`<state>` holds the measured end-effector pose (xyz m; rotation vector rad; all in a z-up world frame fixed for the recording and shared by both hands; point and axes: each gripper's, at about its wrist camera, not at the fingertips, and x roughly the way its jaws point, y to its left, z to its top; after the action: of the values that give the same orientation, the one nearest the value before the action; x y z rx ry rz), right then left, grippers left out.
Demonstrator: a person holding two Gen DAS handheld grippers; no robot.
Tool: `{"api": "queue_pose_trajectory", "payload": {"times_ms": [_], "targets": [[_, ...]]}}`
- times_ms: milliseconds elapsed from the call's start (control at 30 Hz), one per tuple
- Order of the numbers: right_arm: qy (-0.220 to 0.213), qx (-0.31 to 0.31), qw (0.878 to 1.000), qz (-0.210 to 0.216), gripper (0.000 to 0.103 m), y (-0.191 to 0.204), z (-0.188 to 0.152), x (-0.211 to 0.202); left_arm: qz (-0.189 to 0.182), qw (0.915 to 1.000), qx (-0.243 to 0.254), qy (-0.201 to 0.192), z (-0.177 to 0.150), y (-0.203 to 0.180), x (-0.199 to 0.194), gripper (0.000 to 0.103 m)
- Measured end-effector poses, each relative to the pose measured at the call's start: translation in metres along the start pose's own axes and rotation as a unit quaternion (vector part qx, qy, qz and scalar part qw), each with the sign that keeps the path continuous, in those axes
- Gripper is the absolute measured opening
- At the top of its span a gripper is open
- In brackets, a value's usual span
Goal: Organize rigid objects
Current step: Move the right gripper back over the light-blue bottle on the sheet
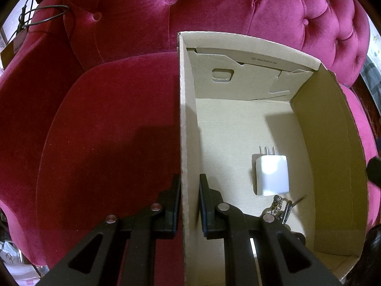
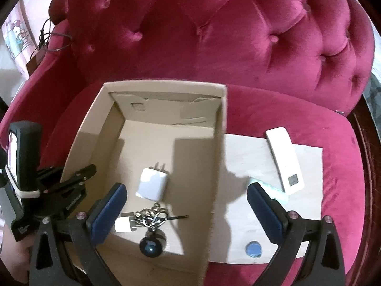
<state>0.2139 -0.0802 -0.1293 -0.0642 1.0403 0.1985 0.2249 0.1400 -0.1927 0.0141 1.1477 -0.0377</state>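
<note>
Half the keyring [image 1: 278, 208] behind the left gripper [image 1: 189, 200].

Keys [image 1: 278, 208] half hidden behind left gripper [image 1: 189, 205]; box's [image 1: 333, 143] near wall cut off.

a cardboard box [image 2: 152, 128] sits open on the seat of a pink tufted velvet armchair [image 2: 238, 35]. inside lie a white charger plug [image 2: 152, 186], a bunch of keys [image 2: 152, 217], a small white block [image 2: 123, 225] touching the keys, and a dark round ball [image 2: 151, 246]. to the right, a pale board [image 2: 250, 157] holds a long white remote [image 2: 284, 162], a light green object [image 2: 271, 188] and a blue disc [image 2: 253, 249]. the right gripper [image 2: 187, 212] is spread wide over the box's right wall. the left gripper [image 2: 71, 178] is at the box's left wall.
</note>
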Motion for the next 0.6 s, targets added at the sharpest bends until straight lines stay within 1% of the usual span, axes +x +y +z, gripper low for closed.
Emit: {"api": "queue_pose_trajectory", "payload": {"times_ms": [367,467,600], "targets": [[-0.008,0.036,0.999,-0.040,0.103,-0.051,0.005,-0.013,0.001,1.0000,0.000,0.000,0.000,0.000,0.001,0.015],[-0.006,0.046,0.998,-0.044,0.103,-0.063,0.004,-0.014,0.001,1.0000,0.000,0.000,0.000,0.000,0.001,0.015],[-0.004,0.051,0.997,-0.060,0.103,-0.078,0.001,-0.010,0.001,1.0000,-0.001,0.000,0.000,-0.001,0.001,0.015]]}}
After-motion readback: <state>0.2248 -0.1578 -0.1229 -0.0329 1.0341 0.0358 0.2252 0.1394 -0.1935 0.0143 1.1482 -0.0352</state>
